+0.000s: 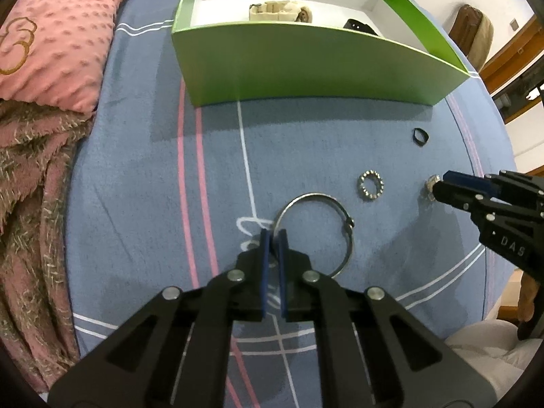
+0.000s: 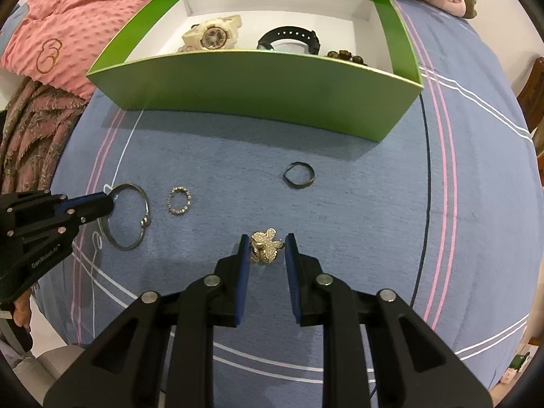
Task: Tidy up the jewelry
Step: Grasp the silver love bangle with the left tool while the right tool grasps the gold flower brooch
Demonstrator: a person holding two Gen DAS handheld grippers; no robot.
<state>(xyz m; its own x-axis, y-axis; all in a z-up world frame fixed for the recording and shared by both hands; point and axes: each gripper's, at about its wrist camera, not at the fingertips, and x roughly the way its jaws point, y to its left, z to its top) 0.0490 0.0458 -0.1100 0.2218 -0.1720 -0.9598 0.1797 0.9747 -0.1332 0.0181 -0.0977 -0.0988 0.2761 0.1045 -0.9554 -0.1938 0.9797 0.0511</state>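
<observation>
On the blue bedsheet lies a large silver bangle (image 1: 316,195) (image 2: 147,204); my left gripper (image 1: 273,238) (image 2: 107,202) is shut on its near-left rim. My right gripper (image 2: 267,239) (image 1: 442,183) points steeply down, its blue pads closed against both sides of a gold flower-shaped ring (image 2: 265,246) (image 1: 430,185) resting on the sheet. Between the two grippers lies a small sparkly ring (image 1: 359,185) (image 2: 178,188). A thin black ring (image 1: 415,134) (image 2: 298,187) lies farther out, near the green box (image 1: 306,64) (image 2: 255,88).
The open green box holds a cream watch (image 2: 212,34), a black watch (image 2: 292,39) and a dark bead bracelet (image 2: 346,55). A pink dotted pillow (image 1: 51,34) and a fuzzy pink-brown blanket (image 1: 34,204) lie along the left. The bed's edge runs at the right.
</observation>
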